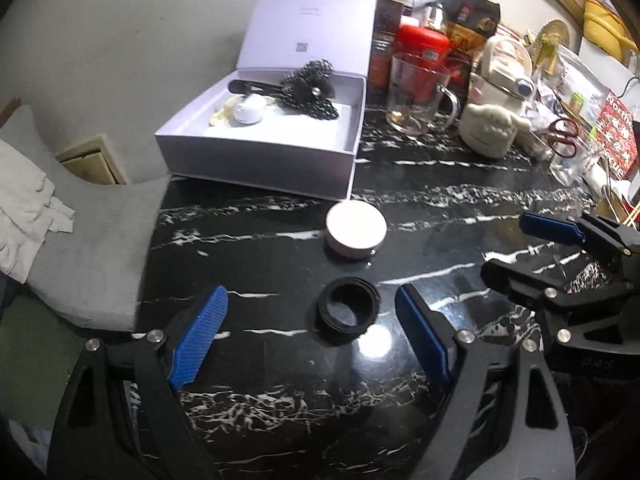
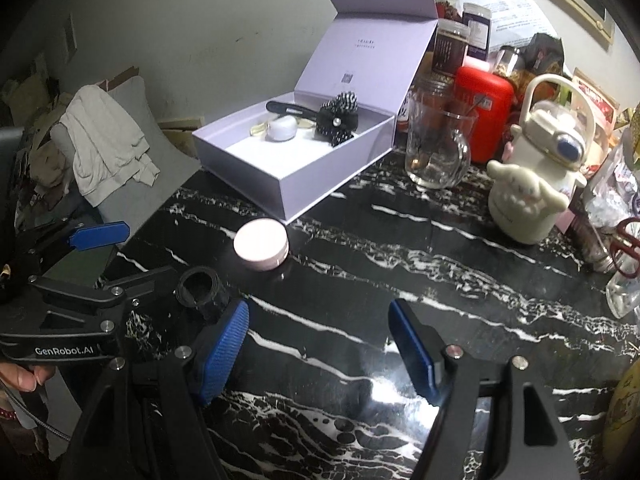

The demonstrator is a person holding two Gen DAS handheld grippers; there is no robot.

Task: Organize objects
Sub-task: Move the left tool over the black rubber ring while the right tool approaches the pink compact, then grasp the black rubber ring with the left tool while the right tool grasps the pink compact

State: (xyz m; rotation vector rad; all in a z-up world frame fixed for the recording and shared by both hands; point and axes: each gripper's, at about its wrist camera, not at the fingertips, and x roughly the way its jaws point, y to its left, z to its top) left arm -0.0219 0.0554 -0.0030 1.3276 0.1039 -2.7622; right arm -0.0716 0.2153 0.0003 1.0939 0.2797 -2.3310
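The black ring (image 1: 349, 316), a short ribbed band with a hollow centre, lies flat on the black marble table (image 1: 440, 184) at lower centre of the left wrist view, between the spread, empty fingers of the left gripper (image 1: 316, 340). A round pink-lidded jar (image 1: 355, 231) sits just above it, below the open lavender box (image 1: 260, 152). The right gripper (image 2: 318, 344) is also spread and empty.

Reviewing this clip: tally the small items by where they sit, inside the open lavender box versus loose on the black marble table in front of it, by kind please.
In the open lavender box:
black hair clip: 1
black-and-white polka-dot bow: 1
small white jar: 1
pale yellow translucent piece: 1

Loose on the marble table:
round pink-lidded tin: 1
black ring-shaped roll: 1

Total: 6
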